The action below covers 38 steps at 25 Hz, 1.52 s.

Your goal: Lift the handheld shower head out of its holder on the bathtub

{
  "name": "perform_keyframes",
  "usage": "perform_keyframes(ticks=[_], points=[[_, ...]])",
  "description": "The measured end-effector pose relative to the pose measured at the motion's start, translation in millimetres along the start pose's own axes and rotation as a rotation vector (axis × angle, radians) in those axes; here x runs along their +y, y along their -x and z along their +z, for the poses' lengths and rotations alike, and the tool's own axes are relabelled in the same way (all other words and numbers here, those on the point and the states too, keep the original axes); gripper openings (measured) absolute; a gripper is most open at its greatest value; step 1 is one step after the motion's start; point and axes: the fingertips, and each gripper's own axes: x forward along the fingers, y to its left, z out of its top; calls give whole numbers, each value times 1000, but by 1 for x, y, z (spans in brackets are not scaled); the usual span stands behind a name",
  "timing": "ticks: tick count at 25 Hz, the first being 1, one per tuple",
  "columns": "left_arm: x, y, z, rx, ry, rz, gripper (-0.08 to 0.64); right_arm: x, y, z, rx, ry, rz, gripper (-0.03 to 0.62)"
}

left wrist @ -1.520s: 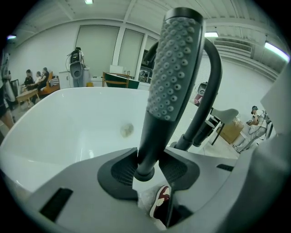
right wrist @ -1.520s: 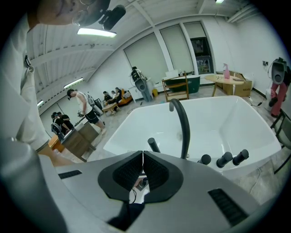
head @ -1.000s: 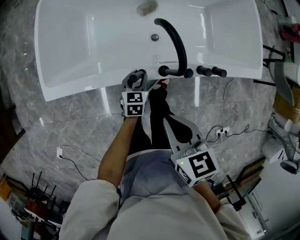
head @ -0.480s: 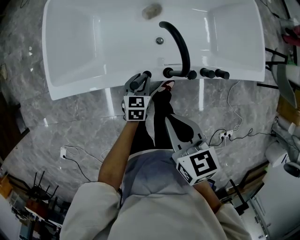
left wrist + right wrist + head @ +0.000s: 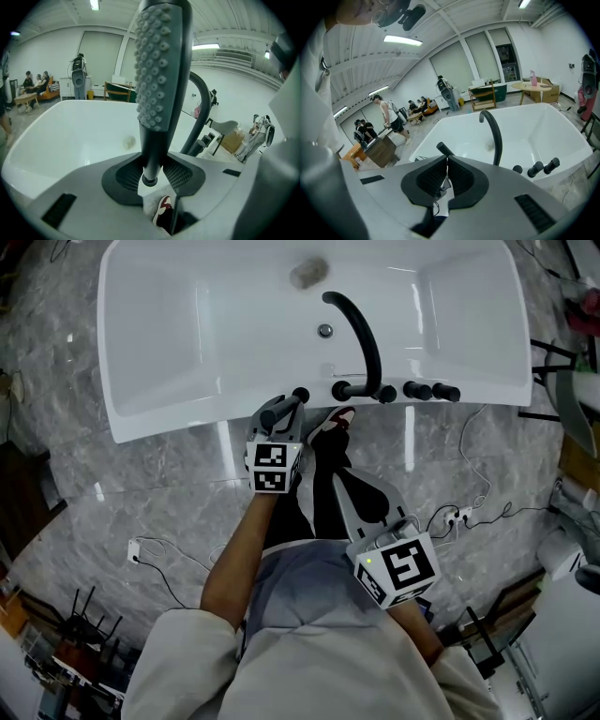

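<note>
Black curved spout [image 5: 361,329], knobs [image 5: 427,390] just beside; grey marble floor [image 5: 122,493]

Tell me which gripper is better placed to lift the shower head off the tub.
Left. The left gripper is shut on the shower head handle at the tub rim. The right gripper hangs back near the person's legs, jaws together on nothing.

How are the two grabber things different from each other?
The left gripper has its fingers clamped on the shower head; the right gripper has its fingers pressed together on nothing. The left gripper reaches the bathtub rim; the right gripper hangs back over the floor, close to the person. Both are grey, and the same person holds both.
</note>
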Motion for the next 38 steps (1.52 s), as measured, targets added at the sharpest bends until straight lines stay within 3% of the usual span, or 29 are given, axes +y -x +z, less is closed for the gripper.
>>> perform_keyframes(ticks=[21, 34, 38], points=[[-10, 62, 46, -54, -3, -59, 138, 14, 10, 24, -87, 14, 0, 18], [-13, 100, 67, -94, 60, -58, 137, 27, 14, 35, -133, 24, 17, 18], [-12, 115, 89, -132, 127, -70, 137, 30, 18, 40, -156, 30, 10, 18]])
